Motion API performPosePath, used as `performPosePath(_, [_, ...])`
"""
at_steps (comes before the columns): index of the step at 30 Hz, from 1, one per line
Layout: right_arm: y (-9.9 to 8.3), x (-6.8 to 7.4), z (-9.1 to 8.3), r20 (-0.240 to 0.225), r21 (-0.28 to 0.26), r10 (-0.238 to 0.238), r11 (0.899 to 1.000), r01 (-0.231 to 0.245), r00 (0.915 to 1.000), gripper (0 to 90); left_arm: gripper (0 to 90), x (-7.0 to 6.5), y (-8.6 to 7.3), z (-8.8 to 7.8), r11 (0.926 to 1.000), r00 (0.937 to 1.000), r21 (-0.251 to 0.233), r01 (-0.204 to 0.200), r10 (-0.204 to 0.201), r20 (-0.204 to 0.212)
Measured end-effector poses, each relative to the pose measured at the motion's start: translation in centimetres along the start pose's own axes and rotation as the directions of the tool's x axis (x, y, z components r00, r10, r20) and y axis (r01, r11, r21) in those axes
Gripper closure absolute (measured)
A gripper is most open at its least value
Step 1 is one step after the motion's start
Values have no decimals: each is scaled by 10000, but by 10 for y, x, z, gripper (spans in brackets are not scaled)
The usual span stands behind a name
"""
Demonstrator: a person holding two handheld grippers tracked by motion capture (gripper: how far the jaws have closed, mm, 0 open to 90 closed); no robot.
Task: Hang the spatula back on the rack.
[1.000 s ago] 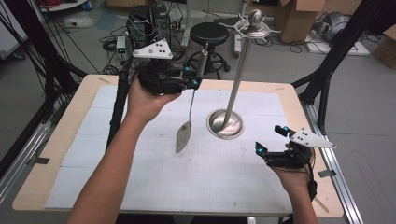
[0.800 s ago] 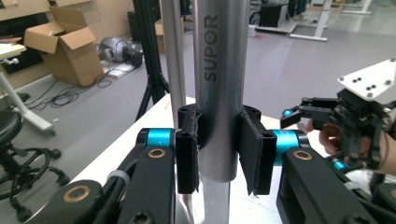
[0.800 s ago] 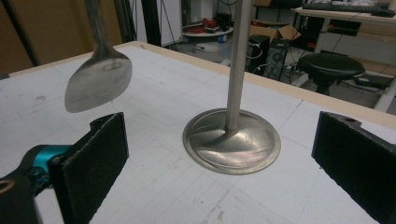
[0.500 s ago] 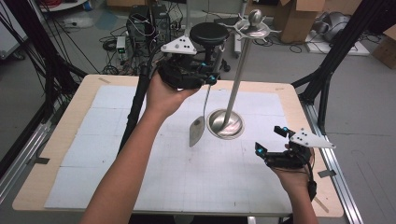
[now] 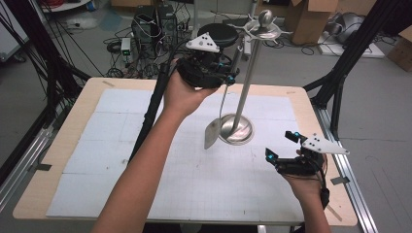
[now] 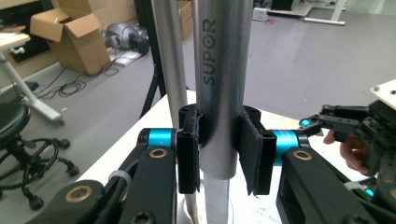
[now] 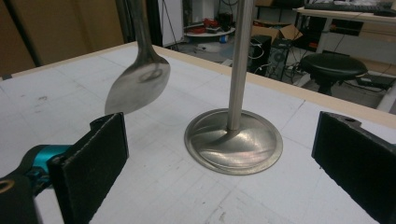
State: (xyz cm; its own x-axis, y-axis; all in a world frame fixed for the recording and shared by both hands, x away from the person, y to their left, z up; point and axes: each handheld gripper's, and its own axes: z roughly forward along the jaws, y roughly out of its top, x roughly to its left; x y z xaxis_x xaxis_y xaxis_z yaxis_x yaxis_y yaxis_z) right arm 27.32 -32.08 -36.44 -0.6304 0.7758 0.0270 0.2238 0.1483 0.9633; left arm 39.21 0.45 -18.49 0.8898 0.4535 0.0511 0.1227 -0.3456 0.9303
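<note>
The left gripper [image 5: 228, 77] is raised at about eleven o'clock of the stand's base, its jaws pinching the handle end of a steel spatula [image 5: 212, 134], which hangs blade-down just beside the stand [image 5: 236, 128]; in the left gripper view the pads [image 6: 188, 154] clamp the handle [image 6: 219, 93] marked SUPOR, with the stand's pole [image 6: 169, 65] right behind it. The likely aim is to hang the spatula on the rack at the pole's top [image 5: 262, 26]: lifting is done, but the handle end sits well below the hooks, so raising it and hooking it on are left. The right gripper [image 5: 281, 145] rests low at about four o'clock of the base, jaws spread wide and holding nothing; its own view looks between them at the blade [image 7: 137, 86] and the dished base [image 7: 233, 140]. The table [image 5: 92, 94] is pale wood under a white gridded mat. Beyond it at twelve o'clock are a black stool [image 5: 218, 34], cables, and cardboard boxes [image 5: 306, 19] on a grey floor.
</note>
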Motion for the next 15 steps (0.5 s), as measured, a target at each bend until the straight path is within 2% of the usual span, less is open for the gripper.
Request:
performPosePath(4, [0,0,0,-14,-18,-20,10000,20,10000,25,704,-1,2,4,9999,9999,93,-140,141,-79])
performPosePath(15, [0,-1,-2,-5,-84,16,10000,-16,10000,25,706,0,6,14,9995,9994,312,-53,64,-354])
